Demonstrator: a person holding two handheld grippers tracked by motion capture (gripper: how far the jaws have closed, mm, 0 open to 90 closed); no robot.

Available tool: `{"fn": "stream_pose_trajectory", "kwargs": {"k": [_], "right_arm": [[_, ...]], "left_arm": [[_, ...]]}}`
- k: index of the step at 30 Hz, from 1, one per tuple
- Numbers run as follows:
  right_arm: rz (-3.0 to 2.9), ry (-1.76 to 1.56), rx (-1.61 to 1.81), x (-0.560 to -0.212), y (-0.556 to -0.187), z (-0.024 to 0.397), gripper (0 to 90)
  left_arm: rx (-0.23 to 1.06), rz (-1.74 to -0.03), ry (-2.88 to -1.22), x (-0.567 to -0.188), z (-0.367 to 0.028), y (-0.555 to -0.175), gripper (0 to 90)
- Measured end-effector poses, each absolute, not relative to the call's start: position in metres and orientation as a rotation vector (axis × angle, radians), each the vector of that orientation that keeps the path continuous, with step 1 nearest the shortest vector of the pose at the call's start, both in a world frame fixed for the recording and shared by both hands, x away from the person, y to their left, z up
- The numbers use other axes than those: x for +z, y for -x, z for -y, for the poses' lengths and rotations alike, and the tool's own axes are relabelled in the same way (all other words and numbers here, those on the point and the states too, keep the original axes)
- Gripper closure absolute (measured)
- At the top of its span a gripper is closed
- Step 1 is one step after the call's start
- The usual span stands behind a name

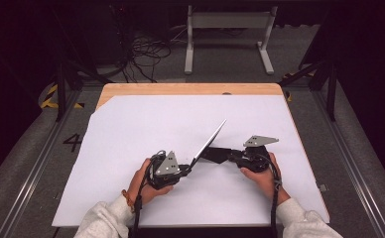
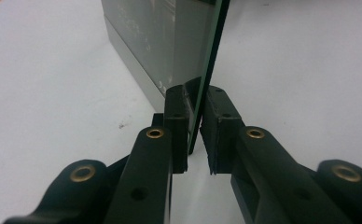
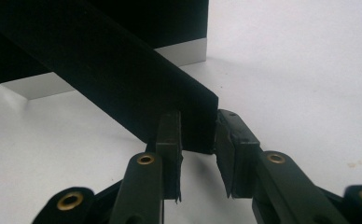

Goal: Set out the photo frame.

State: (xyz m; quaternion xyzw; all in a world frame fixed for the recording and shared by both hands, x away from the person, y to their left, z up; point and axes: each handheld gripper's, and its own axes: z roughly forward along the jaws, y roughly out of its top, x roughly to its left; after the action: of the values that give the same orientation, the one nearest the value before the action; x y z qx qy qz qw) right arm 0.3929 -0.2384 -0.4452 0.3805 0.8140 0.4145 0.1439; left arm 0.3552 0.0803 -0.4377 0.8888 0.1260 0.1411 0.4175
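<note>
Now thin panel (image 1: 209, 140) tilted, long axis rising far-right; left gripper (image 1: 188, 166) jaws gripping low edge (right gripper (image 1: 215, 154) clamps black flap (image 3: 123, 74)).

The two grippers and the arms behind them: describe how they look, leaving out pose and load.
Both the left gripper and the right gripper are black, each topped by a grey three-cornered plate with small dark holes. Their jaws are black bars with brass-ringed holes and flat dark pads. A black cable trails from each along the forearm. The person wears light grey sleeves and an orange-brown band at the left wrist.
</note>
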Motion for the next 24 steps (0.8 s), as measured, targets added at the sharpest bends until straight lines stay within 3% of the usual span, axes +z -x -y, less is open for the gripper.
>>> {"fn": "stream_pose_trajectory", "kwargs": {"k": [5,7,18,24], "right_arm": [[-2.342,-1.096,1.195,-0.444,-0.391,0.240,65.1],[-2.355,-1.066,1.180,-0.442,-0.390,0.239,58.6],[-2.349,-1.019,1.198,-0.435,-0.380,0.246,69.1],[-2.315,-0.877,1.320,-0.412,-0.360,0.240,84.0]], "left_arm": [[0.359,-0.302,-2.232,-0.438,-0.076,-0.353,79.9],[0.359,-0.297,-2.233,-0.438,-0.075,-0.353,79.6],[0.373,-0.248,-2.321,-0.445,-0.080,-0.352,84.9],[0.356,-0.257,-2.319,-0.447,-0.081,-0.354,86.1]]}}
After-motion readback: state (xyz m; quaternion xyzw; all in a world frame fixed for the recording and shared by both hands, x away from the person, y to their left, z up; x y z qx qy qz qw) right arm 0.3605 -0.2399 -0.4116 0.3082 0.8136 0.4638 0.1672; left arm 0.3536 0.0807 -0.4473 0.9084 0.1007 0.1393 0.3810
